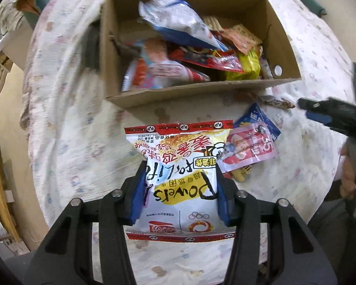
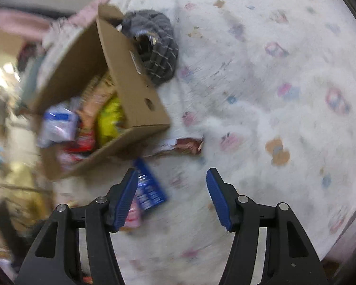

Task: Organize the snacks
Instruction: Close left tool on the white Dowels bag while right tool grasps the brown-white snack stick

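**Snack bag held short of a crowded box**

A bed [image 1: 66, 109] under a pale printed sheet carries everything here, and the landmark on it is an open cardboard box [image 1: 201, 92] — already heaped with snack packets in white, blue, red and yellow. Behind the box's far wall, in the right wrist view, a dark checked cloth bundle [image 2: 159, 45] lies against the cardboard.

Just in front of the box's near wall, the left gripper [image 1: 180, 190] holds a white-and-yellow snack bag [image 1: 178, 156] with red strips at both ends, its blue pads pressed into the bag's two sides. The bag is not inside the box.

To the right of that bag, still in front of the box, a blue packet [image 1: 261, 118] lies on the sheet with a smaller pink-and-red packet [image 1: 249, 147] partly on top of it. A thin brown wrapper [image 1: 280, 103] lies close to the box's near right corner.

The right gripper [image 2: 172, 194] stands wide apart and holds nothing, hovering over the sheet beside the blue packet — its view is blurred.
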